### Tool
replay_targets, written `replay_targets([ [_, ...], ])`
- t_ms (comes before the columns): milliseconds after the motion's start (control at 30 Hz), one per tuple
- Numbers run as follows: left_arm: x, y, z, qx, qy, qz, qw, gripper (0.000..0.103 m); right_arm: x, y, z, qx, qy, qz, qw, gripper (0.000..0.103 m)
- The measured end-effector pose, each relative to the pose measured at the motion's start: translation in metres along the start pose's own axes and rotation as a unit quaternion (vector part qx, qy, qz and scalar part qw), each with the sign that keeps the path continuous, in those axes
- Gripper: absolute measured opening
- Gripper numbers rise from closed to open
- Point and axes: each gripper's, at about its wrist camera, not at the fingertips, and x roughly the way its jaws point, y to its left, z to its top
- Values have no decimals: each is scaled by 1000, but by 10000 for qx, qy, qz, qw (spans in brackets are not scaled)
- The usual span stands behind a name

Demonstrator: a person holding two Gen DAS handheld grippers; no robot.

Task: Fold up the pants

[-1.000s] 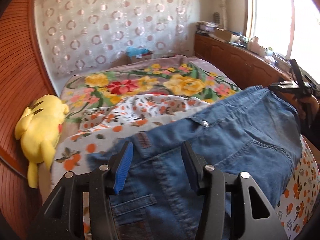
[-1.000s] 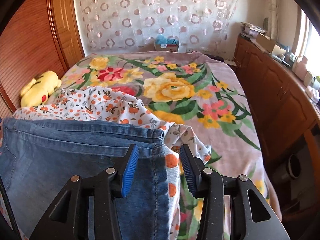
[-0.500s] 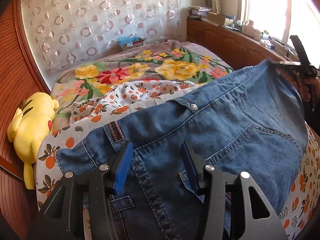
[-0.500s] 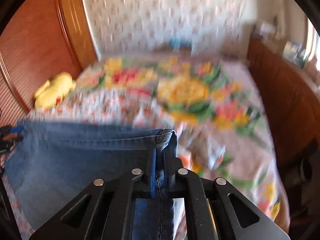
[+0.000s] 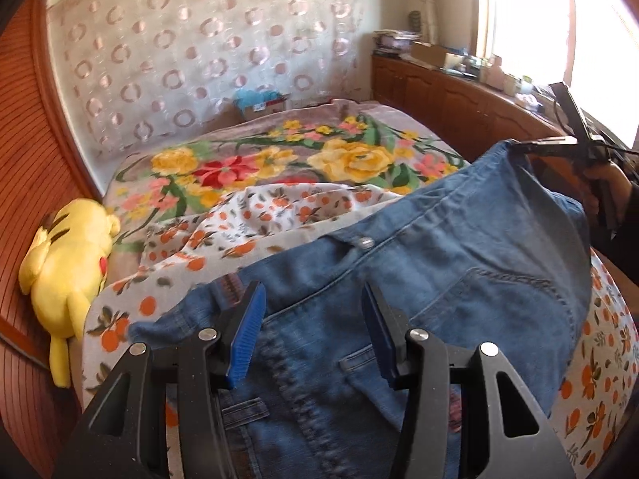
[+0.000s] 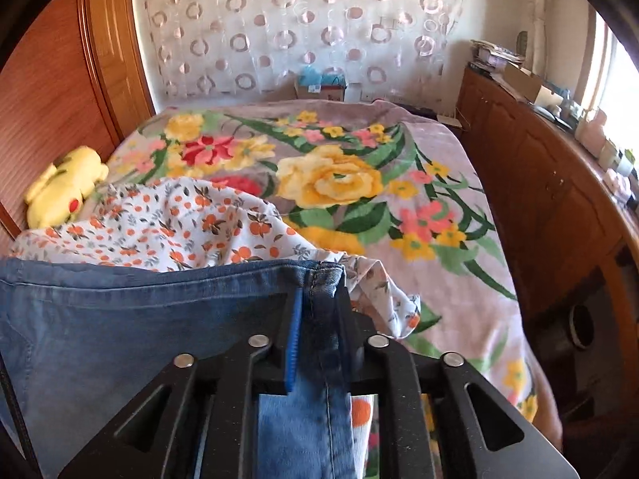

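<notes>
Fold barely begun. The jeans [image 5: 419, 279] lie spread on the near part of the bed [image 6: 439, 151], waistband far. One waistband corner is pinched by the right hand-held gripper [image 6: 317, 319], its jaws easing apart. The left hand-held gripper [image 5: 311, 339] is held spread over the denim, nothing gripped. No fold is made yet.

- A sheer white curtain with ring patterns [image 6: 303, 28] covered the far wall.
- Long brown wooden cabinets [image 6: 539, 167] ran under a bright sunlit window [image 5: 523, 16].
- Reddish ribbed wood panelling [image 5: 24, 127] stood left.
</notes>
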Motion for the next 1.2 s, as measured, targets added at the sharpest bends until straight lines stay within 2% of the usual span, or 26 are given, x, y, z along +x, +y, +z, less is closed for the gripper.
replay_targets([
  [100, 8, -16, 10, 223, 58, -121, 9997, 51, -22, -3, -13, 54, -156, 120, 9998, 24],
  [233, 29, -23, 22, 268, 228, -298, 9989, 51, -42, 6, -45, -56, -242, 303, 9992, 29],
  [433, 63, -22, 30, 334, 484, -84, 9982, 51, -63, 12, -89, -306, -144, 508, 9981, 33],
  [633, 88, -15, 30, 368, 598, 44, 9975, 51, -79, 8, -115, -289, -58, 707, 9971, 33],
  [767, 93, -9, 32, 172, 586, -69, 9981, 51, -90, 0, -126, -202, -106, 611, 9979, 33],
  [967, 64, -16, 32, 169, 294, 179, 9993, 51, -105, 0, -145, -90, -126, 544, 9984, 33],
  [1100, 22, -22, 28, -30, -14, -154, 9999, 51, -121, 26, -155, 22, -159, 665, 9977, 33],
  [1200, -3, -32, 21, 23, -150, -203, 9997, 56, -128, 44, -164, -12, -172, 788, 9967, 33],
])
